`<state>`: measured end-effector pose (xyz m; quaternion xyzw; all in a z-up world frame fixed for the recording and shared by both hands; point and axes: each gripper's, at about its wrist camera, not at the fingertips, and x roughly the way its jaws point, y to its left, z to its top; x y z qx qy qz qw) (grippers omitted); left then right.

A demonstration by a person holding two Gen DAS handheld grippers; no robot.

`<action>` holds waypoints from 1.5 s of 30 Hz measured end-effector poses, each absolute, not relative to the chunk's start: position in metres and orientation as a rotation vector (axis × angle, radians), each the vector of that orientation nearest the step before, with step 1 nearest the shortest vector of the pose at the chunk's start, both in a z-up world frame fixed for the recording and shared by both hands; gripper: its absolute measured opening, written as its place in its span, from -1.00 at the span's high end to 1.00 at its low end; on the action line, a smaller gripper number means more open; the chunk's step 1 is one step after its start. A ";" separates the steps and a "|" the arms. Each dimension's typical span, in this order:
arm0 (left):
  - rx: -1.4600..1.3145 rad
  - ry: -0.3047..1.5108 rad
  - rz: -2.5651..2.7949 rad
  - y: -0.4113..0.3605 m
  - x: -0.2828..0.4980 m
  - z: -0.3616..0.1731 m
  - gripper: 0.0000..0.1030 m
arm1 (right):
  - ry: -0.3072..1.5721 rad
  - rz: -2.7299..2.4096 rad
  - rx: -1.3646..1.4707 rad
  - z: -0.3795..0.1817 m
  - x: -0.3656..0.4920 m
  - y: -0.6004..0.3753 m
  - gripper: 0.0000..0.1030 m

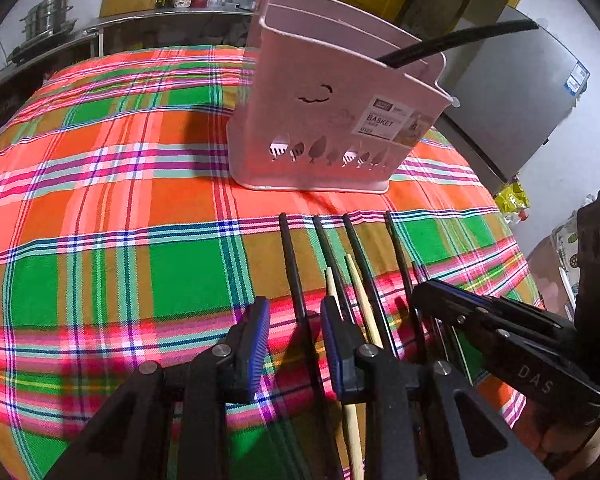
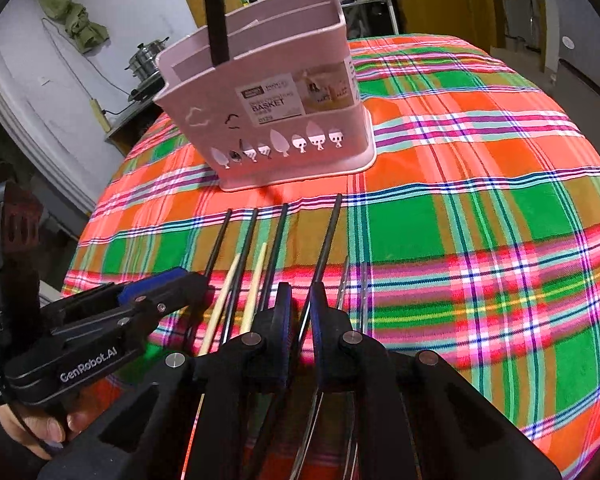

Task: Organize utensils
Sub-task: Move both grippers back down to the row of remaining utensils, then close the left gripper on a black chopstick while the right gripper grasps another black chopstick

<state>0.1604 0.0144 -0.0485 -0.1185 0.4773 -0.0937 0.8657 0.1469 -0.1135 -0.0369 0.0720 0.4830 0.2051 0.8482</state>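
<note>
Chopsticks (image 2: 324,240): thin, stiff, light and slick, I judge; lying on the tablecloth (image 2: 480,240) directly ahead of both grippers; best pinched mid-shaft.
Right gripper (image 2: 300,312): jaws nearly together, clamped on one black chopstick.
Left gripper (image 1: 296,320): part open, straddling another black chopstick (image 1: 292,264), no grip.
Basket (image 2: 268,104): beyond the fingertips.

Right hand-held gripper (image 2: 301,316): my pads pinch one black chopstick (image 2: 327,236).
Left hand-held gripper (image 2: 168,284): low beside the wooden chopsticks (image 2: 256,280).
Pink basket (image 2: 268,120): upright on the plaid tabletop (image 2: 480,208).
</note>
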 end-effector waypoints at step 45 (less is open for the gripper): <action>-0.191 0.871 -0.196 0.021 0.151 0.025 0.91 | 0.921 0.433 0.160 0.016 0.148 -0.112 0.90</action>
